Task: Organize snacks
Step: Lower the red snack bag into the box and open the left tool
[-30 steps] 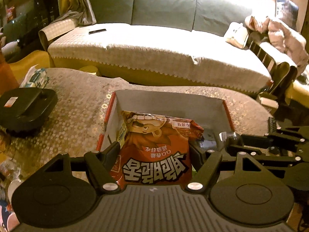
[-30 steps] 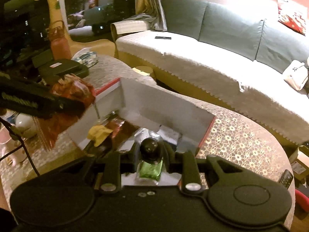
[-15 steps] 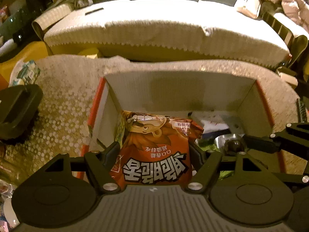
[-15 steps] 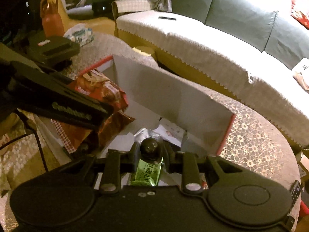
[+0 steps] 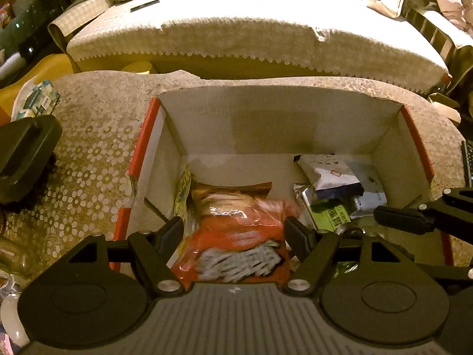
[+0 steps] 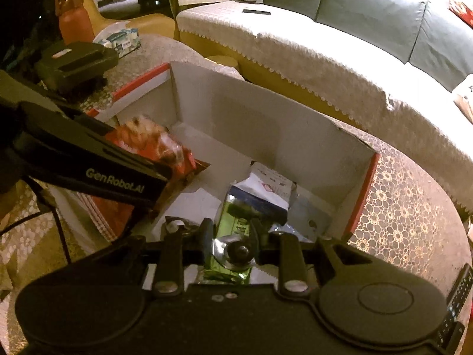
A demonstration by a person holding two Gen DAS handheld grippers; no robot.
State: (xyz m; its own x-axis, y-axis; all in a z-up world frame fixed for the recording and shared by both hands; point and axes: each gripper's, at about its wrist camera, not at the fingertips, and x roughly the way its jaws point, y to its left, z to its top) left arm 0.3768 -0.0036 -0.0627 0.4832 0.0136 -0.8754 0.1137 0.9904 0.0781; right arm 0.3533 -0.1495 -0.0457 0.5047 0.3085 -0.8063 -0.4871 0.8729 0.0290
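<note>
An open cardboard box (image 5: pixel 266 124) with red edges stands on the table; it also shows in the right wrist view (image 6: pixel 266 124). My left gripper (image 5: pixel 235 230) is shut on an orange snack bag (image 5: pixel 236 236) and holds it low inside the box's left half. The bag (image 6: pixel 153 142) is blurred in both views. My right gripper (image 6: pixel 232 233) is shut on a green and silver snack packet (image 6: pixel 233 248) over the box's right half, above other packets (image 5: pixel 328 174) lying in the box. The right gripper's finger (image 5: pixel 405 222) shows at the right of the left wrist view.
A black device (image 5: pixel 23 151) and a tissue pack (image 5: pixel 35 100) lie on the patterned tablecloth left of the box. A red bottle (image 6: pixel 74 17) stands behind them. A sofa with a cream cover (image 5: pixel 251 38) runs behind the table. A remote (image 6: pixel 455 304) lies at the right.
Both grippers have tilted down and moved lower into the box. The orange bag now sits deeper in the box's left half, the green packet deeper on the right.
</note>
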